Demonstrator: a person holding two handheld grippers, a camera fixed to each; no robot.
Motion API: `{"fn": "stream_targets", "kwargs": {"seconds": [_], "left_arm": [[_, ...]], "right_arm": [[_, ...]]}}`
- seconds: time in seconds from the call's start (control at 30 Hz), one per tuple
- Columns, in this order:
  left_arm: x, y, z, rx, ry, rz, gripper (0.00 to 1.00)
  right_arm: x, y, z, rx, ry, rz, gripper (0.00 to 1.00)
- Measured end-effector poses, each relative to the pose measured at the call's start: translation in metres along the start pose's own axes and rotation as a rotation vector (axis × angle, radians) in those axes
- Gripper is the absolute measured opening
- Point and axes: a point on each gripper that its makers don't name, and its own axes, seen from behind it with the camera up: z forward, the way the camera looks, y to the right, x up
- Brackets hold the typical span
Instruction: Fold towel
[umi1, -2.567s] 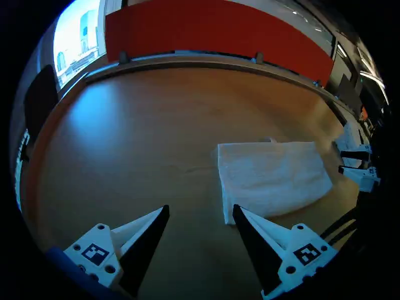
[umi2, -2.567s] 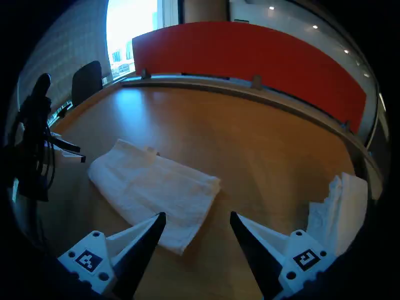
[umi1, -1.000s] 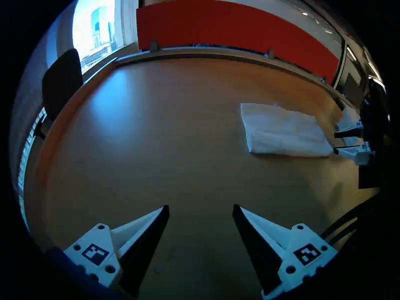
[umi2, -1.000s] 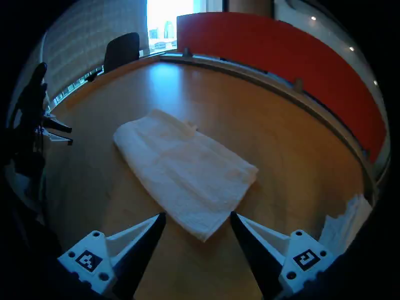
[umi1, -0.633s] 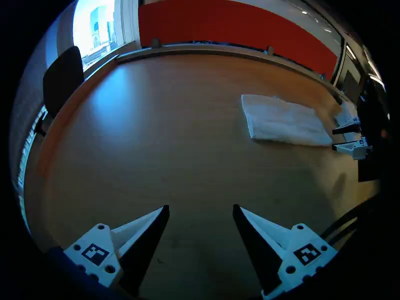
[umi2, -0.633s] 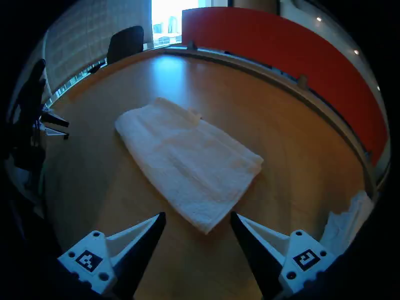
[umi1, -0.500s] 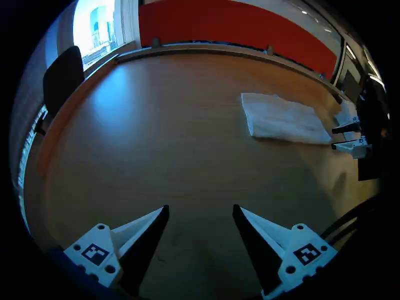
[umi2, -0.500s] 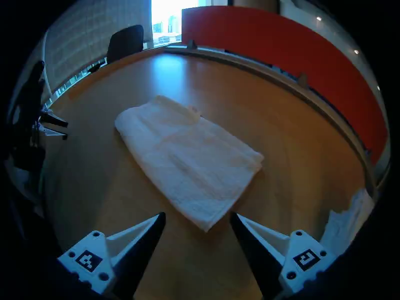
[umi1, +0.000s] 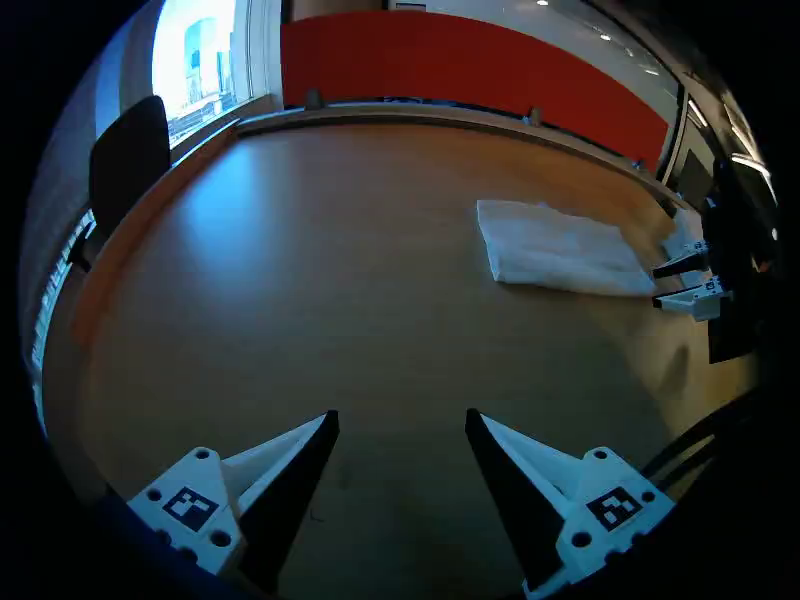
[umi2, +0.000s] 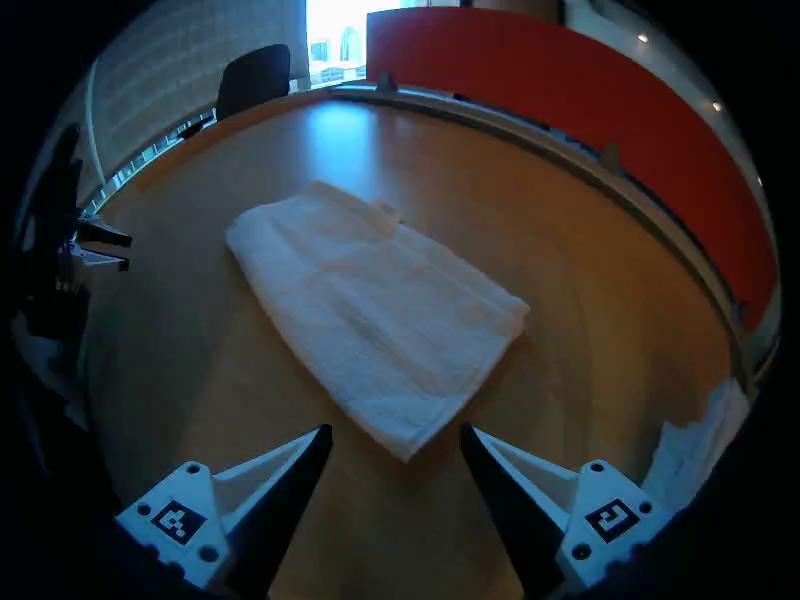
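Chair and window sit at the far left of the left gripper view, with a red panel running along the back edge of the table. Low in the middle, the left gripper hangs over bare wood, its jaws spread wide and holding nothing. Right of centre the towel lies flat on the table, folded into a neat oblong, well apart from this gripper. Just beside the towel's right end is the right gripper, its two fingers parted and pointing toward the towel. A second white cloth shows just behind it.

In the right gripper view, the left gripper sits small at the far left edge, fingers apart. The towel stretches slantwise across the middle of the table, from upper left to lower right, with a small tag at its far edge. Its near corner shows in the gap between the right gripper's released jaws, and neither finger touches it. The cloth lies crumpled at the lower right edge.
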Motion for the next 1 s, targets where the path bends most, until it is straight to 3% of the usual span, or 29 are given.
{"fn": "stream_targets", "kwargs": {"seconds": [0.2, 0.53, 0.9, 1.0], "left_arm": [[0.009, -0.004, -0.001, 0.006, 0.068, 0.009, 0.94], [0.008, -0.010, 0.001, 0.018, 0.086, 0.001, 0.94], [0.012, -0.016, 0.000, 0.027, 0.105, -0.010, 0.94], [0.012, -0.016, 0.001, 0.026, 0.103, -0.011, 0.94]], "right_arm": [[-0.004, 0.000, 0.002, 0.004, -0.009, -0.004, 0.95], [-0.005, -0.001, 0.005, 0.016, -0.019, 0.002, 0.84], [-0.006, -0.002, 0.007, 0.027, -0.026, 0.031, 0.57], [-0.007, -0.003, 0.007, 0.034, -0.029, 0.041, 0.42]]}}
